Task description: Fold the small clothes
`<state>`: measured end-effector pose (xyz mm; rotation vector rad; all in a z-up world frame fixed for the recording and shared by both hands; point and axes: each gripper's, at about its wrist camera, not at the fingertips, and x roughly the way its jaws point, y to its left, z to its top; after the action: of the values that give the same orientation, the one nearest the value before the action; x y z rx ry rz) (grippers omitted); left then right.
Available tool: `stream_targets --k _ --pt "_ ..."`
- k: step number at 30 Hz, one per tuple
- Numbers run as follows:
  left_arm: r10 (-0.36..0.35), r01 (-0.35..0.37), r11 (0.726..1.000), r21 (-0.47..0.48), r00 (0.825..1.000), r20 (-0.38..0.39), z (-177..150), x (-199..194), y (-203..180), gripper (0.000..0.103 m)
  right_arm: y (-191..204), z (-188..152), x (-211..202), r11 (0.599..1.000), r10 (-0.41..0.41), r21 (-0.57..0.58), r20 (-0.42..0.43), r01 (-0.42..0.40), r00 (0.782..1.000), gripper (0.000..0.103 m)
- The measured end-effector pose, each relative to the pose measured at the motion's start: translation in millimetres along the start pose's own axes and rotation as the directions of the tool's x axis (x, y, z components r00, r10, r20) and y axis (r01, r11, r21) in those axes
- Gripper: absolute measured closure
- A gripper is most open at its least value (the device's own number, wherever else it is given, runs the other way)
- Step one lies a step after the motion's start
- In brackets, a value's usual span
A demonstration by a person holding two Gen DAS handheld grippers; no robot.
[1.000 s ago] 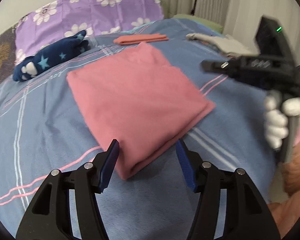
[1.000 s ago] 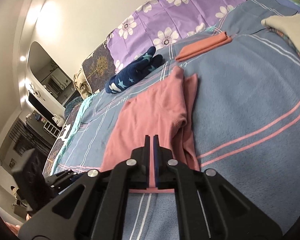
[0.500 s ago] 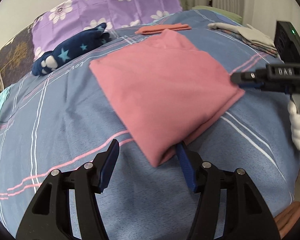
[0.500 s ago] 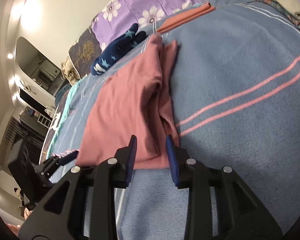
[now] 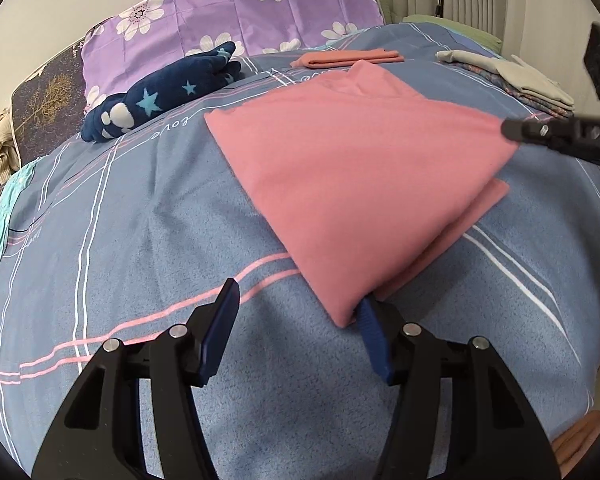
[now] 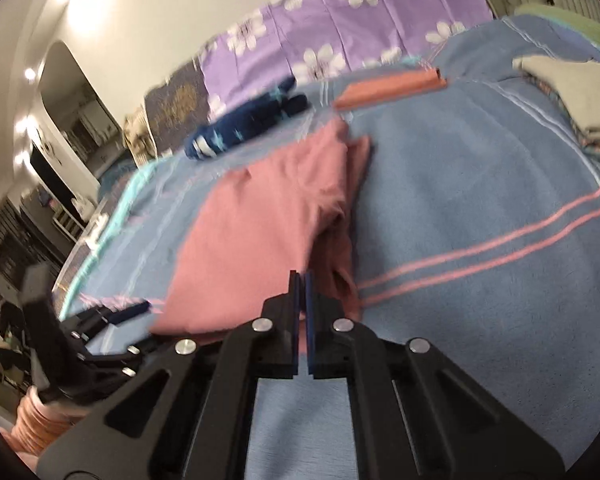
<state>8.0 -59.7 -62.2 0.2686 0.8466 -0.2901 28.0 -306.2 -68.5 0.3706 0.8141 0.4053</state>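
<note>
A pink garment (image 5: pixel 360 176), folded flat, lies on the blue striped bedspread (image 5: pixel 140 240). My left gripper (image 5: pixel 296 308) is open at its near corner, and its right finger sits under the corner's edge. My right gripper (image 6: pixel 301 280) is shut on the garment's near edge (image 6: pixel 260 240) in the right wrist view. It also shows in the left wrist view (image 5: pixel 516 130) at the garment's right corner. The left gripper also shows in the right wrist view (image 6: pixel 128 312), low at the left.
A navy star-patterned plush (image 5: pixel 160 92) and a purple flowered pillow (image 5: pixel 228 12) lie at the bed's head. A folded orange cloth (image 5: pixel 344 58) lies behind the garment. A stack of folded pale clothes (image 5: pixel 512 74) sits at the far right.
My right gripper has gone from open to shut on the garment's edge. My left gripper has moved left along the garment, so the corner now lies at its right finger.
</note>
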Motion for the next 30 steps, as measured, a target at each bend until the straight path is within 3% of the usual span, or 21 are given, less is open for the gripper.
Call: stream_targets --k 3,8,10,13,16,19,21,30 --pt "-0.028 0.028 1.0 -0.01 1.0 -0.005 -3.2 -0.2 2.0 0.05 -26.9 -12.6 24.5 0.992 0.042 0.125 -0.1 -0.03 0.994 0.101" --pt "-0.122 0.122 0.992 -0.015 0.992 -0.019 -3.2 -10.5 3.4 0.076 -15.0 -7.9 5.5 0.998 0.017 0.055 -0.03 -0.015 0.999 0.096" --pt "-0.176 0.176 0.984 -0.019 0.984 0.006 1.2 -21.2 4.3 0.081 -8.3 -1.9 -2.7 0.999 0.028 0.022 0.002 -0.028 1.0 0.096" --pt "-0.24 0.243 0.969 -0.041 0.968 0.074 14.7 -34.6 5.6 0.081 3.2 3.7 -5.8 0.997 0.071 -0.025 0.026 -0.07 0.997 0.096" --pt "-0.234 0.237 0.971 -0.035 0.969 0.082 27.0 -21.1 2.2 0.081 13.7 2.6 10.5 0.993 0.097 -0.067 0.0 -0.097 0.995 0.093" --pt "-0.2 0.198 0.978 -0.063 0.979 -0.04 22.2 25.2 0.3 0.075 4.0 -7.8 40.2 0.999 -0.003 -0.033 -0.099 0.0 0.995 0.094" --pt "-0.204 0.205 0.976 -0.07 0.979 0.019 13.0 29.7 -0.1 0.073 -5.0 -14.8 41.6 1.0 0.011 -0.012 -0.081 -0.012 0.997 0.098" --pt "-0.194 0.196 0.98 -0.038 0.98 0.038 8.7 26.9 -6.3 0.065 14.6 -20.0 39.3 0.986 -0.104 -0.138 -0.062 0.095 0.993 0.097"
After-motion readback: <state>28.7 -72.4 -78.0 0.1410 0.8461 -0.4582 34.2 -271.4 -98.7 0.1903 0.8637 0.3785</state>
